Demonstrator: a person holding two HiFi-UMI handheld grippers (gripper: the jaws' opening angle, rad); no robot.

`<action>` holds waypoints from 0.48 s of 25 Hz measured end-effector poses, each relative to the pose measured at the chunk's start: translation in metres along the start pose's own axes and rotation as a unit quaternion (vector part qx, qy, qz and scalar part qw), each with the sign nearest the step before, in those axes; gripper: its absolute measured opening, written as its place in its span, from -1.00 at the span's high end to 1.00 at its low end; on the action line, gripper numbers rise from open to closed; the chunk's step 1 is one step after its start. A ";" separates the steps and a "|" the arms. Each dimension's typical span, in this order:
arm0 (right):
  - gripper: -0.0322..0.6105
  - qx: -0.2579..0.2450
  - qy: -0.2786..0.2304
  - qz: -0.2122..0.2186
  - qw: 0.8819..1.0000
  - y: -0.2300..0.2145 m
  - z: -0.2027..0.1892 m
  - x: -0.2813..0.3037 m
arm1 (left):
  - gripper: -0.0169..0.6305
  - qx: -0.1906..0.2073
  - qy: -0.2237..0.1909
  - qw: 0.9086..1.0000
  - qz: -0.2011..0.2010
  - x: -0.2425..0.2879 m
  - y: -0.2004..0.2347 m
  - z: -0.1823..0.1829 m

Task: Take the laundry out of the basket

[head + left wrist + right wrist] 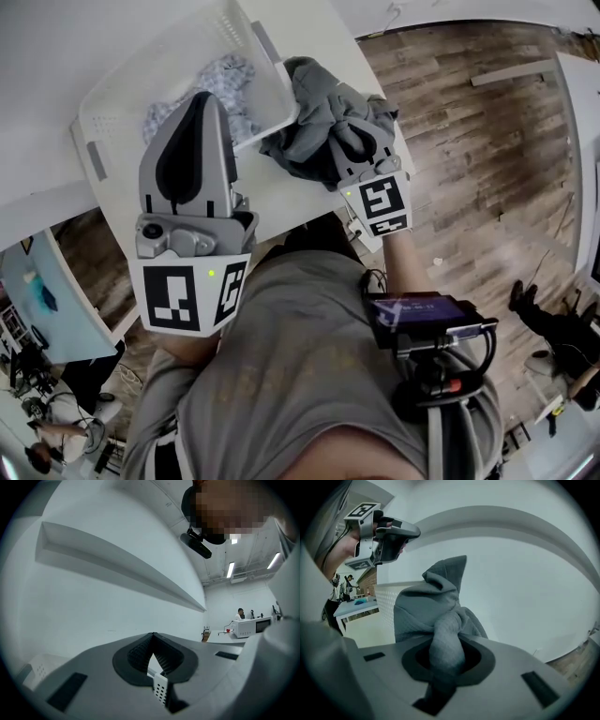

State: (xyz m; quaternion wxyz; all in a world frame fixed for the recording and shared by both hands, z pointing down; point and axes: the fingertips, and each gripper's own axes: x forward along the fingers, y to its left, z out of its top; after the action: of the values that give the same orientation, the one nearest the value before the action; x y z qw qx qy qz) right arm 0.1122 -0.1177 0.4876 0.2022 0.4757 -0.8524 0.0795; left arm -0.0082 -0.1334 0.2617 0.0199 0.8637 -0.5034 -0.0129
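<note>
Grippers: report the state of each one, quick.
Left gripper: closed, tips together; a sliver of white perforated plastic shows in the gap behind them.
Right gripper: closed on the grey garment.

We see a white perforated basket (112,131) at the table's (37,56) near edge, blue-patterned cloth (225,80) inside; a crumpled gray garment (319,122) bunches just beside its right corner.

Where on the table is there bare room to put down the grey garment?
Bare table lies beyond the garment, between the basket and the table's right edge; more lies left of the basket. The near side is crowded: basket, garment, left gripper, right gripper.
</note>
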 end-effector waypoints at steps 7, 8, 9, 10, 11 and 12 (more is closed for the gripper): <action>0.64 -0.018 0.032 0.015 0.999 -0.002 0.001 0.007 | 0.92 0.002 -0.008 1.000 0.004 -0.005 0.001 0.008; 0.58 -0.025 0.040 0.021 0.999 -0.003 0.003 0.005 | 0.92 0.002 -0.011 1.000 0.005 -0.005 0.001 0.010; 0.49 -0.032 0.049 0.026 0.998 -0.003 0.004 0.003 | 0.92 0.003 -0.014 1.000 0.006 -0.006 0.002 0.013; 0.39 -0.039 0.056 0.030 0.997 -0.003 0.006 0.000 | 0.92 0.003 -0.018 1.000 0.007 -0.007 0.003 0.015; 0.36 -0.046 0.062 0.034 0.996 -0.003 0.009 -0.003 | 0.92 0.003 -0.021 1.000 0.008 -0.008 0.003 0.017; 0.36 -0.053 0.067 0.036 0.996 -0.003 0.011 -0.007 | 0.92 0.003 -0.025 1.000 0.009 -0.009 0.004 0.019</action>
State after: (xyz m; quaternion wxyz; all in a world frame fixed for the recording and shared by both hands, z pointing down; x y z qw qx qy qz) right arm 0.1151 -0.1176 0.4744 0.2808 0.4271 -0.8564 0.0734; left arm -0.0165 -0.1282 0.2431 0.0054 0.8587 -0.5115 -0.0327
